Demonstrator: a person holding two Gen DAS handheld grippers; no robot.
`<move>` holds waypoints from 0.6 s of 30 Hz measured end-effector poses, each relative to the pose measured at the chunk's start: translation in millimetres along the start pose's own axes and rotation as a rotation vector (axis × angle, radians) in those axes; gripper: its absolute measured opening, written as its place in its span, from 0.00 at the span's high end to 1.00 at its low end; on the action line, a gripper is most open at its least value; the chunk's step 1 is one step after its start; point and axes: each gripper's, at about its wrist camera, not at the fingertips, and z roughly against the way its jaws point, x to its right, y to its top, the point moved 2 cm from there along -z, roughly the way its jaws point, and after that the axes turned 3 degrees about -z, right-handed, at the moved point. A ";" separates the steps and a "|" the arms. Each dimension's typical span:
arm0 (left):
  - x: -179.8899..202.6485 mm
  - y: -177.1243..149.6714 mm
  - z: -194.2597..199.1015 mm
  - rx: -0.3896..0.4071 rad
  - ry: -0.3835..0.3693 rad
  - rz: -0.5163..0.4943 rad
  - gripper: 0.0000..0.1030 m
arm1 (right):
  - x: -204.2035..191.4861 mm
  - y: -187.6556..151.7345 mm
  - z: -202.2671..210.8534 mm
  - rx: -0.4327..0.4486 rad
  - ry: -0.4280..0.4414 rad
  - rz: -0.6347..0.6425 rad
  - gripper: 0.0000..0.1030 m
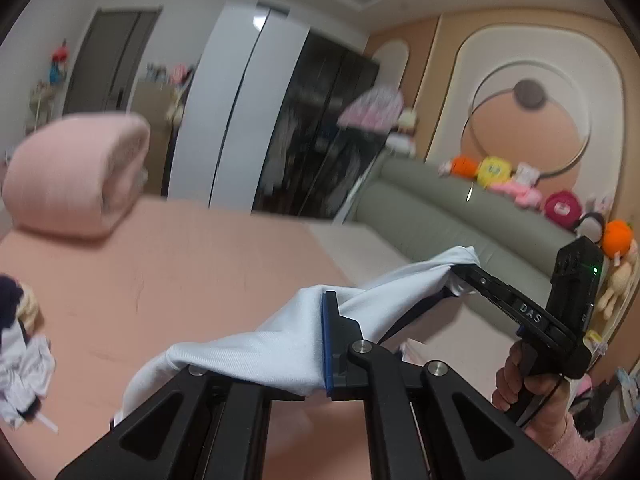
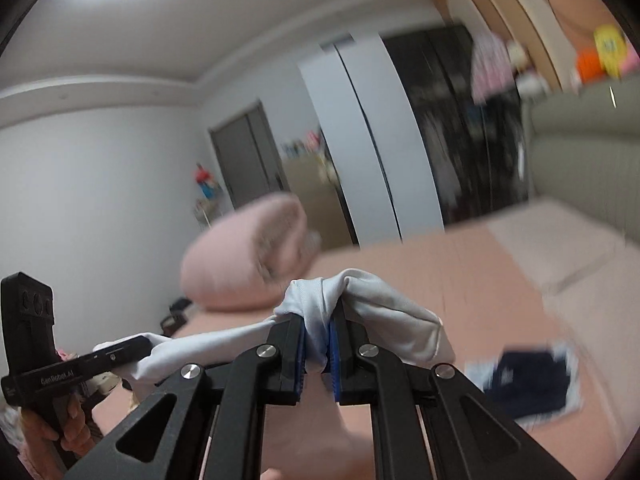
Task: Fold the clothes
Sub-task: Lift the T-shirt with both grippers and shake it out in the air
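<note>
- Left hand-held gripper (image 1: 320, 344), at 6 o'clock in its own view, has its jaws pressed together on one end of a pale blue garment (image 1: 272, 352), the cloth bunched over the blue pad.
- Right hand-held gripper (image 2: 318, 348) pinches the other end of the same garment (image 2: 384, 312), a wad of fabric squeezed between its two blue pads; from the left view it (image 1: 460, 280) sits at 3 o'clock, held by a hand (image 1: 520, 384) in a pink sleeve.
- The garment hangs in the air between the two grippers, twisted into a rope rather than spread flat, above the pink bed (image 1: 180, 260).
- A rolled pink quilt (image 1: 76, 176) lies at 10 o'clock on the bed; a heap of dark and white clothes (image 1: 20, 360) waits at 9 o'clock.
- A dark folded garment (image 2: 528, 384) lies at 4 o'clock in the right view.
- Risk: both grips take thick bunches, not clean edges, so the cloth may stay twisted when laid down and fold crooked.
- Risk: a hard shake to open it could pull fabric out of one pinch, dropping that end on the bed.
- Risk: a low swing could drag it over the waiting clothes.
</note>
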 end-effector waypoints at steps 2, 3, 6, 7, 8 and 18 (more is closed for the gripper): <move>0.0 16.9 11.0 0.045 0.010 -0.012 0.97 | -12.5 15.0 14.1 0.042 0.022 0.025 0.93; 3.3 22.3 17.4 0.065 0.009 -0.023 0.97 | -17.5 21.5 20.0 0.054 0.032 0.032 0.93; 4.5 35.5 29.4 0.094 0.013 -0.052 0.97 | -28.5 38.2 34.7 0.064 0.057 0.038 0.93; 4.1 38.6 29.7 0.095 0.021 -0.063 0.97 | -31.3 41.6 37.1 0.062 0.056 0.045 0.93; 3.8 41.3 28.1 0.094 0.033 -0.066 0.97 | -32.9 44.2 38.6 0.060 0.052 0.050 0.93; -4.0 41.1 9.9 0.128 0.073 -0.111 0.97 | -24.8 44.3 26.8 0.036 0.003 0.016 0.93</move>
